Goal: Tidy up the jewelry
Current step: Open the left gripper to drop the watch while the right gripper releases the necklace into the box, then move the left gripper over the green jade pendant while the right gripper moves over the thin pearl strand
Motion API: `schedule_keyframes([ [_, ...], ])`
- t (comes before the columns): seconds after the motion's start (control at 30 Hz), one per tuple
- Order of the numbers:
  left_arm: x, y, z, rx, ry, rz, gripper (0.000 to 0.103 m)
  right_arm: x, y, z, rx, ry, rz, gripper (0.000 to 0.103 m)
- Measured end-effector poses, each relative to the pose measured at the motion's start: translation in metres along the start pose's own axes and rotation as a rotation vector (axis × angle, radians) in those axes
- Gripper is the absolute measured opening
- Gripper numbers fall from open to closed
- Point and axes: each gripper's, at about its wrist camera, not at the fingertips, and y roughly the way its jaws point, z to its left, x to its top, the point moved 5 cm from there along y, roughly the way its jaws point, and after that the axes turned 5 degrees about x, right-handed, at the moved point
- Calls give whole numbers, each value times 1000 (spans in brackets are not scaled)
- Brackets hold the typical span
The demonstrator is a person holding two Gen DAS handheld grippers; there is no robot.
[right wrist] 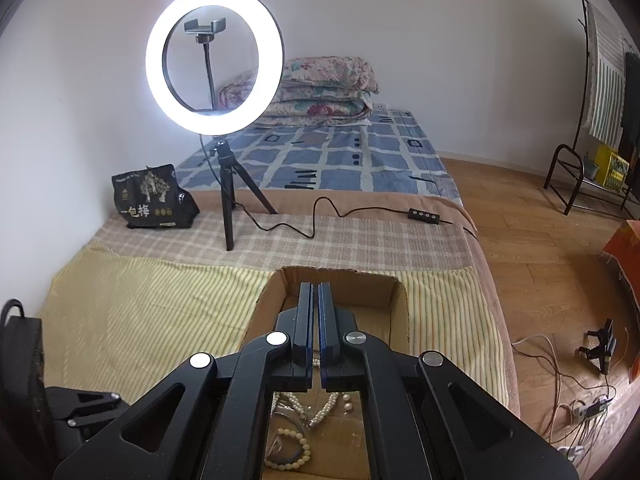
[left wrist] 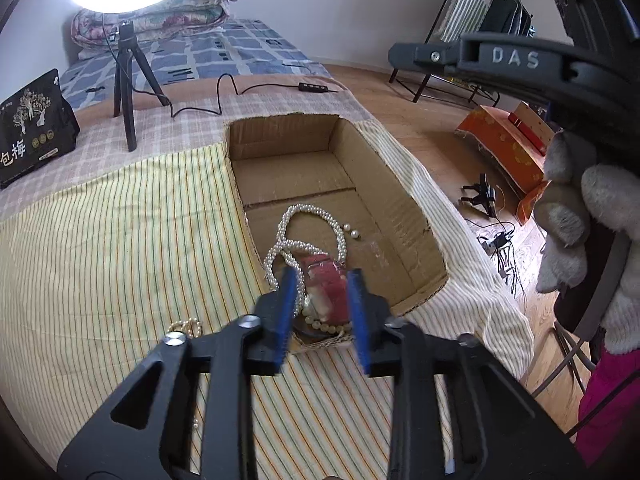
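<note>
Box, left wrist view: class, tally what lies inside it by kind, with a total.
Pearl necklace: 1
Loose pearls: 2
Red packet: 1
Bead bracelet: 1
Total: 5

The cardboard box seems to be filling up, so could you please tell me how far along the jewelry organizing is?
Done: a white pearl necklace, a red packet, two loose pearls and a cream bead bracelet lie in the cardboard box. In hand: nothing; the left tool stands open above the box, the right tool is shut and empty. Left: a gold bead piece lies on the striped cloth outside.
</note>
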Motion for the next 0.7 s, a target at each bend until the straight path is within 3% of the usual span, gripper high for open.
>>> schedule_keyframes([
  [0.1,2,-4,1,11,2,-21,49,-2,0,-2,-2,13,5,7],
  [0.17,2,-4,1,13,4,-19,49,-3,0,-5,-23,18,4,37],
  [0.2,1,-5,1,15,5,-19,49,-4,-1,-7,-26,23,-1,40],
  [0.37,2,-12,2,32,11,-46,67,-6,-2,-10,-39,35,0,44],
  [0.47,2,-19,2,35,22,-59,67,-7,-5,-11,-60,40,-6,61],
  [0.7,-2,-33,5,52,48,-80,71,-10,-15,-9,-88,56,-25,74],
])
